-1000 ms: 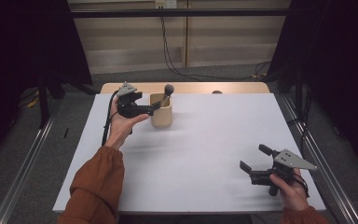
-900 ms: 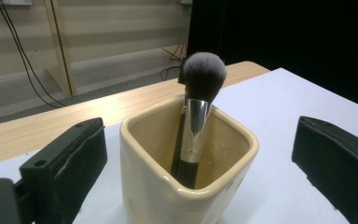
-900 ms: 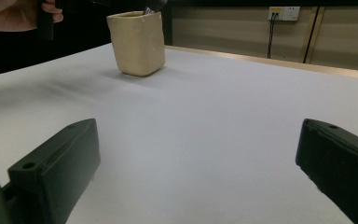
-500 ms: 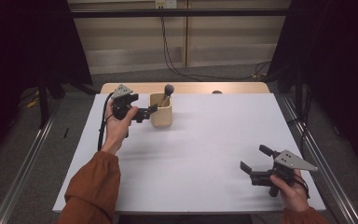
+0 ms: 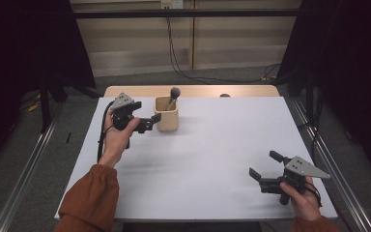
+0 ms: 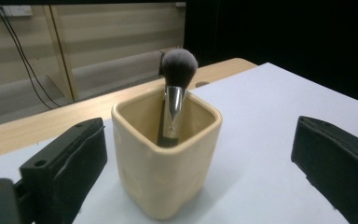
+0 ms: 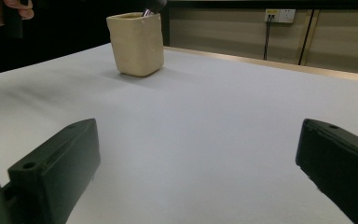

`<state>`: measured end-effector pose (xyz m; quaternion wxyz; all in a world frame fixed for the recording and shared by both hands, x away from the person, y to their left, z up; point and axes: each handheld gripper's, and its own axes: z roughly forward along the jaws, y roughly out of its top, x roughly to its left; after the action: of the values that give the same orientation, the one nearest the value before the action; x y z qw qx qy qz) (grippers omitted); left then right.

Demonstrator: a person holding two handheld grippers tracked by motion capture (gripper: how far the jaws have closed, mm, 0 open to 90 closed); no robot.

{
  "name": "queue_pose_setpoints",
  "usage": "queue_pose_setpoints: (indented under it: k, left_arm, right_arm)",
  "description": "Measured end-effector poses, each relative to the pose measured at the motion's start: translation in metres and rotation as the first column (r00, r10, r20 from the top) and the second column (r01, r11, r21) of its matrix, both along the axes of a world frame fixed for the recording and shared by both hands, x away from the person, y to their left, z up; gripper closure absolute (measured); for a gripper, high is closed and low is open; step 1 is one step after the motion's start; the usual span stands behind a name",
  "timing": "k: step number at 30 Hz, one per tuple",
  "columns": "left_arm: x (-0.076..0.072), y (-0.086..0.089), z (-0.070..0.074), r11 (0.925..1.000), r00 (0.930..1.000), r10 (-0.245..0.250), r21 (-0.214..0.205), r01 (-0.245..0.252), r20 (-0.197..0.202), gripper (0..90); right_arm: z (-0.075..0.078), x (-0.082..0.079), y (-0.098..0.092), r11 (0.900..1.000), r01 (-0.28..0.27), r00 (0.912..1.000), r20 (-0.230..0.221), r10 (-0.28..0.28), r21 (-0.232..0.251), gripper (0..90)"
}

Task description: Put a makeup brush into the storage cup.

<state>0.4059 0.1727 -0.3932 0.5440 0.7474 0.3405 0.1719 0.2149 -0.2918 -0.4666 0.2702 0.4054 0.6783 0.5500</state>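
A cream square holder (image 5: 167, 115) stands at the back left of the white table (image 5: 212, 145). A makeup brush (image 5: 174, 92) with a dark bristle head leans inside it, head up. My left gripper (image 5: 149, 123) is open just left of the holder, its jaws pointing at it without touching. In the left gripper view the holder (image 6: 165, 154) and brush (image 6: 178, 70) sit close ahead, between the two spread jaws. My right gripper (image 5: 264, 164) is open and holds nothing, low over the table's front right. Its own view has the holder (image 7: 136, 44) far off.
A bare wooden strip (image 5: 193, 91) runs along the table's far edge, with a small dark spot (image 5: 224, 95) on it. Cables (image 5: 183, 63) hang down the wall behind. Metal rails (image 5: 26, 183) run on the floor along both sides.
My left gripper has drawn back to the left, away from the holder it was close against. The right gripper has stayed still.
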Motion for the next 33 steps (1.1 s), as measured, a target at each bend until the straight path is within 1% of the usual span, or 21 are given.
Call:
queue_pose_setpoints:
  k: [1, 5, 7, 9, 11, 13, 16, 20, 23, 26, 27, 28, 30, 31, 32, 33]
  left_arm:
    - [-0.002, 0.001, -0.001, 1.0, 1.0, 0.001, -0.008, -0.001, 0.001, 4.0]
    - [-0.008, 0.006, -0.002, 0.9999, 0.9999, 0.011, -0.012, -0.011, 0.011, 3.8]
    - [-0.012, 0.008, -0.003, 0.9997, 0.9994, 0.02, -0.011, -0.02, 0.027, 3.3]
    - [-0.016, 0.011, -0.003, 0.9998, 0.9993, 0.017, -0.007, -0.017, 0.032, 3.3]
    - [-0.02, 0.012, -0.003, 0.9998, 0.9994, 0.014, -0.013, -0.013, 0.032, 3.3]
    - [-0.024, 0.014, -0.005, 0.9999, 0.9991, 0.004, -0.011, -0.003, 0.042, 3.3]
    - [-0.029, 0.018, -0.007, 0.9999, 0.9984, 0.016, -0.005, -0.015, 0.054, 3.3]
    - [-0.034, 0.024, -0.011, 0.9995, 0.9982, 0.025, -0.022, -0.023, 0.054, 3.3]
    - [-0.039, 0.027, -0.011, 0.9996, 0.998, 0.024, -0.013, -0.023, 0.059, 3.3]
    - [-0.045, 0.03, -0.011, 0.9995, 0.9985, 0.015, -0.028, -0.014, 0.052, 3.3]
    - [-0.046, 0.031, -0.012, 0.9997, 0.9987, 0.011, -0.023, -0.01, 0.05, 3.3]
    - [-0.049, 0.033, -0.013, 0.9997, 0.9983, 0.018, -0.021, -0.017, 0.055, 3.3]
    - [-0.051, 0.036, -0.015, 0.9996, 0.9986, 0.003, -0.027, -0.001, 0.053, 3.3]
    - [-0.053, 0.038, -0.017, 0.9997, 0.9983, 0.013, -0.02, -0.012, 0.056, 3.3]
    - [-0.055, 0.04, -0.018, 0.9995, 0.9984, 0.015, -0.027, -0.014, 0.055, 3.3]
    - [-0.055, 0.041, -0.018, 0.9996, 0.9984, 0.014, -0.026, -0.013, 0.055, 3.4]
  right_arm:
    - [0.0, 0.0, 0.0, 1.0, 0.0, 1.0, 0.0, 0.0, 0.001, 0.0]
    - [0.0, 0.0, 0.0, 1.0, -0.002, 1.0, 0.003, 0.002, -0.001, 0.0]
    - [0.0, -0.001, 0.001, 1.0, -0.003, 1.0, 0.003, 0.003, -0.001, 0.0]
    - [0.0, -0.001, 0.001, 1.0, -0.003, 1.0, 0.003, 0.003, -0.001, 0.0]
    - [0.0, 0.0, 0.001, 1.0, -0.002, 1.0, 0.002, 0.002, -0.003, 0.0]
    - [0.0, 0.0, 0.001, 1.0, 0.0, 1.0, -0.002, 0.0, 0.001, 0.0]
    - [0.0, 0.0, 0.001, 1.0, -0.004, 1.0, 0.0, 0.004, -0.005, 0.0]
    - [0.0, -0.001, 0.001, 1.0, -0.002, 1.0, -0.003, 0.002, -0.002, 0.0]
    - [0.0, -0.001, 0.001, 1.0, -0.003, 1.0, -0.002, 0.003, -0.002, 0.0]
    - [0.0, 0.0, 0.001, 1.0, -0.006, 1.0, -0.002, 0.006, -0.005, 0.0]
    - [0.0, 0.0, 0.001, 1.0, -0.006, 1.0, -0.002, 0.006, -0.005, 0.0]
    - [0.0, 0.0, 0.001, 1.0, -0.005, 1.0, -0.002, 0.005, -0.005, 0.0]
    - [0.0, -0.001, 0.001, 1.0, -0.005, 1.0, 0.0, 0.005, -0.004, 0.0]
    - [0.0, -0.001, 0.001, 1.0, -0.004, 1.0, -0.001, 0.004, -0.003, 0.0]
    - [0.0, -0.001, 0.002, 1.0, -0.004, 1.0, -0.002, 0.004, -0.003, 0.0]
    - [0.0, 0.0, 0.001, 1.0, -0.005, 1.0, -0.002, 0.005, -0.005, 0.0]
